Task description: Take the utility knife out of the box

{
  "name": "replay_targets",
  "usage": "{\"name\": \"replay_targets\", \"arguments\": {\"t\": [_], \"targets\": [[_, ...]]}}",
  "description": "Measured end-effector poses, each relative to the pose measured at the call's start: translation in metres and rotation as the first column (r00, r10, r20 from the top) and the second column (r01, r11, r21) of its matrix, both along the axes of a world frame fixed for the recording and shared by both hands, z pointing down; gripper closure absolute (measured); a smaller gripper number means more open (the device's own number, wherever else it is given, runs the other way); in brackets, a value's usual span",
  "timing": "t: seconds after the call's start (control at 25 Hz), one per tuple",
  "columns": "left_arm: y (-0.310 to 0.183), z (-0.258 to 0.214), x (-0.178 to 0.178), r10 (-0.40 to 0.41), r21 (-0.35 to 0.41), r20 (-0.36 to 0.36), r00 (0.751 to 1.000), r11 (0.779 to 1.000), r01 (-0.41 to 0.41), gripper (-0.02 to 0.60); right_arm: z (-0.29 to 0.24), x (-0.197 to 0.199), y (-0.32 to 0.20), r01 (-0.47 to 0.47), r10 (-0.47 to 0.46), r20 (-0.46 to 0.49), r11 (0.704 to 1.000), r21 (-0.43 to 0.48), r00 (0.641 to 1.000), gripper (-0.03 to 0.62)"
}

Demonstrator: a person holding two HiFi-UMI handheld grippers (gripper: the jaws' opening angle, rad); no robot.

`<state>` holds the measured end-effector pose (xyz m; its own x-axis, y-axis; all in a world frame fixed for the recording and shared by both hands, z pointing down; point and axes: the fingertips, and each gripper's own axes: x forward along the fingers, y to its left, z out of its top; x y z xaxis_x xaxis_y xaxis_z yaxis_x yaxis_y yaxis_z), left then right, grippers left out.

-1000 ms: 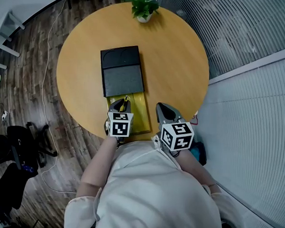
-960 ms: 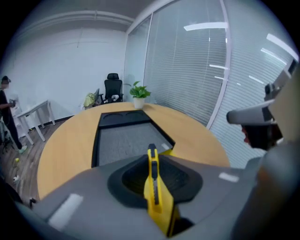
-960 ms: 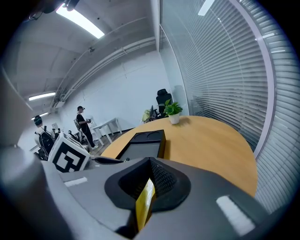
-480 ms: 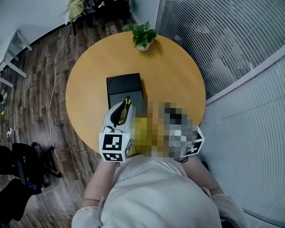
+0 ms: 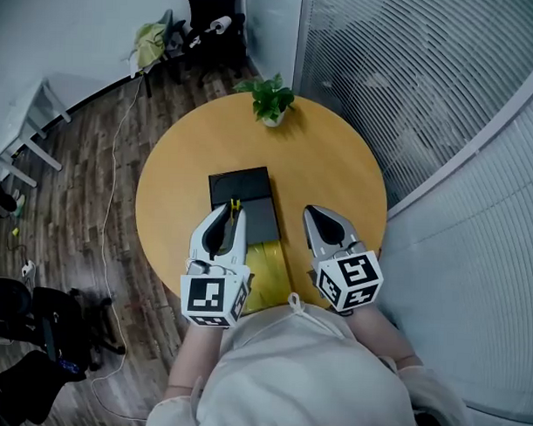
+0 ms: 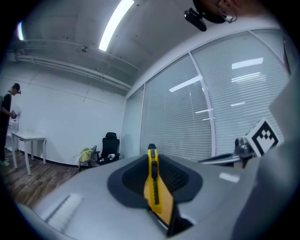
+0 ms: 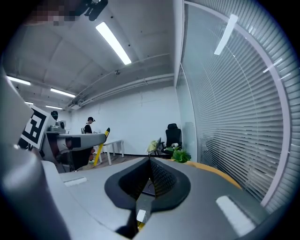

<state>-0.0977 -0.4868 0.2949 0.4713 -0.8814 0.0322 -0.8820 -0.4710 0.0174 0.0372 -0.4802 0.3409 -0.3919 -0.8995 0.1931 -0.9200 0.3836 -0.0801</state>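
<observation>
The left claw is clamped on the yellow knife over the box at the table's near edge; the right claw is closed and empty

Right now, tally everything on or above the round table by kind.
Utility knife: 1
Box: 1
Potted plant: 1
Grippers: 2 (left gripper, right gripper)
Total: 5

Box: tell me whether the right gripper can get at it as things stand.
Probably yes: the right gripper, shut and empty, hangs above the table beside the box, nothing between them.
</observation>
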Motion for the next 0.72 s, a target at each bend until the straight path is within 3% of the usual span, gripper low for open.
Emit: {"name": "replay_targets", "arguments": {"t": [0.72], "targets": [[0.018,0.005,-0.005,0.002,-0.03,-0.021,1.0,1.0,-0.002,0.512,0.01,-0.01,0.017,-0.008,0.008,-0.01,0.999,-0.044,1.0,0.594]]}}
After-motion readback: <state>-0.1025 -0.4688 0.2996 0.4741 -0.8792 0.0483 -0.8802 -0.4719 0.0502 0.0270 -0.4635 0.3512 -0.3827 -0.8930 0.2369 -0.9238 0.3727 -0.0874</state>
